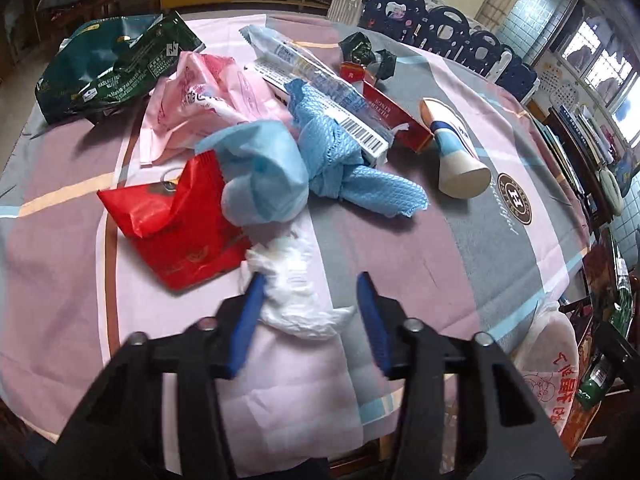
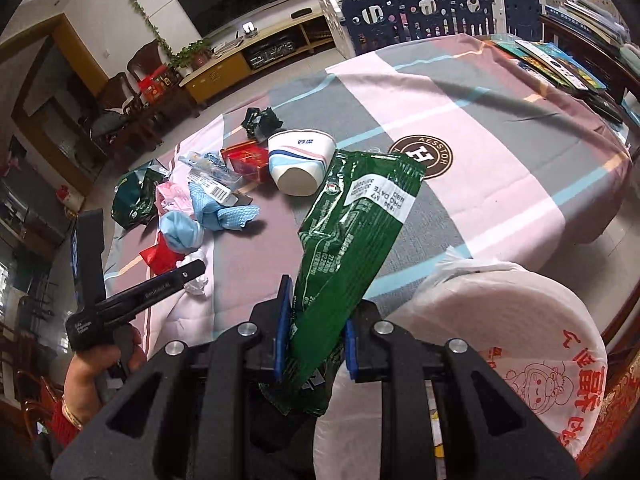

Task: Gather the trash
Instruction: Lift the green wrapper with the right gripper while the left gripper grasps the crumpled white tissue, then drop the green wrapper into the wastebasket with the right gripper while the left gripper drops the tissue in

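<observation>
A crumpled white tissue (image 1: 288, 300) lies on the tablecloth between the blue pads of my left gripper (image 1: 312, 306). The left pad touches it and the right pad stands clear of it, so the jaws are open. From the right wrist view, the left gripper (image 2: 194, 272) is angled down at the tissue (image 2: 199, 285), held by a person's hand (image 2: 92, 364). My right gripper (image 2: 316, 332) is shut on a long green wrapper (image 2: 352, 232), lifted above the table beside a white plastic bag (image 2: 508, 332) with red print.
Near the tissue lie a red wrapper (image 1: 180, 232), light blue cloth (image 1: 264, 176), blue mesh cloth (image 1: 344, 160), pink bag (image 1: 200, 100), dark green bag (image 1: 112, 64), a barcoded box (image 1: 324, 100), a red carton (image 1: 396, 116) and a tipped paper cup (image 1: 452, 148). The white bag (image 1: 552, 348) hangs at the table's right edge.
</observation>
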`<state>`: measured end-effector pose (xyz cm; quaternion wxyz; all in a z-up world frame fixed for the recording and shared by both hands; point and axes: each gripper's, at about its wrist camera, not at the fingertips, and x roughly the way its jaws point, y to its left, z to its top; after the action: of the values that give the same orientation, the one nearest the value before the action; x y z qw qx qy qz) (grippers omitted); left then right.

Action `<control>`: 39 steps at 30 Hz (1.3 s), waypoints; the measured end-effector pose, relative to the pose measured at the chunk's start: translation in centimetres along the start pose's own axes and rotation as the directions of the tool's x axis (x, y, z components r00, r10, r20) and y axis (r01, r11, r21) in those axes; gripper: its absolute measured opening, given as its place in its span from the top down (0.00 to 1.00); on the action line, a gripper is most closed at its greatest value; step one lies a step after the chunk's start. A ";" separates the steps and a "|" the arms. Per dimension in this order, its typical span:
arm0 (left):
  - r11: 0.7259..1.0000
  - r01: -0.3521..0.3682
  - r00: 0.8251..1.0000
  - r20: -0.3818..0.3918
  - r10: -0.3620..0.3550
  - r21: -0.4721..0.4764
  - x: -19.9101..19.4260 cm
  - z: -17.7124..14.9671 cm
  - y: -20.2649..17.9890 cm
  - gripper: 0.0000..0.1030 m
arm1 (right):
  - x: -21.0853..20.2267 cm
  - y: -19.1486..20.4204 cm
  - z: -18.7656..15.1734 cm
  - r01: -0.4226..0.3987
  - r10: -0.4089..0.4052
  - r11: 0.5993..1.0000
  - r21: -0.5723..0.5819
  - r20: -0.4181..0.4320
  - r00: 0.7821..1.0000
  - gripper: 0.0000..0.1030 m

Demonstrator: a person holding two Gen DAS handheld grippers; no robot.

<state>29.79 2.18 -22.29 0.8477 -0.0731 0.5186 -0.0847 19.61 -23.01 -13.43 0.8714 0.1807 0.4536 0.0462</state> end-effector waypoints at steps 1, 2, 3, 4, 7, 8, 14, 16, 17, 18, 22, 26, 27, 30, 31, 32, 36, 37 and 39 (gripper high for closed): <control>1.000 0.007 1.000 0.002 -0.007 0.005 -0.2 0.0 0.1 0.86 | -0.1 -0.1 -0.1 -0.002 0.002 1.000 0.003 0.001 1.000 0.78; 1.000 0.014 1.000 -0.003 -0.014 0.004 -0.3 0.0 0.5 0.89 | -0.2 -0.1 -0.1 -0.006 0.006 1.000 0.004 0.002 1.000 0.78; 1.000 0.019 1.000 0.003 -0.019 -0.016 -0.7 -0.1 0.9 0.90 | -0.3 0.1 -0.2 -0.013 0.013 1.000 0.004 0.004 1.000 0.78; 0.999 0.029 0.999 0.019 -0.028 -0.038 -1.3 -0.1 1.5 0.92 | -0.4 0.2 -0.2 -0.019 0.019 1.000 0.002 0.007 1.000 0.78; 0.995 0.070 0.994 0.086 -0.064 -0.075 -4.1 -0.7 2.5 0.94 | -1.0 1.1 -0.2 -0.035 0.036 0.999 -0.019 0.016 0.999 0.78; 0.993 0.087 0.991 0.113 -0.077 -0.085 -5.3 -1.0 2.9 0.94 | -1.3 1.6 -0.2 -0.039 0.039 0.999 -0.030 0.020 0.999 0.78; 0.989 0.068 0.964 0.263 -0.031 -0.133 -13.1 -3.6 4.7 0.94 | -1.7 4.5 -0.8 -0.028 0.031 0.992 -0.126 0.029 0.999 0.78; 0.992 0.019 0.953 0.302 0.021 -0.127 -15.0 -4.2 4.3 0.94 | -1.8 5.8 -1.2 -0.038 0.043 0.987 -0.154 0.026 0.999 0.78; 0.993 -0.014 0.943 0.330 0.052 -0.116 -16.4 -4.6 3.9 0.94 | -2.0 6.4 -1.5 -0.044 0.049 0.984 -0.174 0.027 0.998 0.78; 0.994 -0.033 0.935 0.348 0.069 -0.107 -17.2 -5.1 3.7 0.94 | -2.2 6.9 -1.6 -0.047 0.053 0.980 -0.193 0.027 0.998 0.78; 0.995 -0.077 0.903 0.417 0.098 -0.066 -20.7 -6.8 2.5 0.94 | -3.1 8.1 -2.2 -0.037 0.045 0.970 -0.242 0.027 0.999 0.78; 0.996 -0.078 0.890 0.446 0.091 -0.049 -22.7 -8.0 2.0 0.94 | -5.0 8.0 -2.1 -0.023 0.036 0.969 -0.244 0.049 0.998 0.78; 0.996 -0.077 0.888 0.450 0.091 -0.048 -22.9 -8.1 1.8 0.94 | -5.4 7.8 -2.0 -0.018 0.032 0.970 -0.244 0.055 0.998 0.78; 0.996 -0.074 0.883 0.462 0.085 -0.042 -23.7 -8.7 1.6 0.94 | -7.2 6.8 -1.8 0.027 -0.006 0.969 -0.247 0.086 0.996 0.78; 0.997 -0.070 0.883 0.462 0.081 -0.041 -23.9 -8.9 1.5 0.94 | -7.7 6.3 -1.8 0.048 -0.025 0.968 -0.246 0.093 0.995 0.78; 0.997 -0.063 0.885 0.459 0.074 -0.041 -24.0 -9.0 1.4 0.94 | -8.2 5.5 -1.7 0.075 -0.053 0.967 -0.243 0.097 0.994 0.78; 0.999 -0.040 0.890 0.453 0.046 -0.023 -23.8 -9.2 0.5 0.94 | -8.3 1.8 -2.5 0.140 -0.128 0.970 -0.198 0.069 0.989 0.78; 0.999 -0.026 0.893 0.449 0.032 -0.019 -23.6 -9.2 0.2 0.94 | -8.1 0.7 -2.9 0.159 -0.152 0.970 -0.182 0.053 0.987 0.78; 1.000 -0.008 0.898 0.441 0.010 -0.007 -23.4 -9.2 -0.4 0.94 | -7.3 -1.0 -3.9 0.191 -0.190 0.968 -0.162 0.019 0.982 0.78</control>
<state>11.05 6.58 -6.09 0.9432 -0.0903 0.3139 -0.0606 12.07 -24.64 -10.16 0.8844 0.0645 0.4623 -0.0011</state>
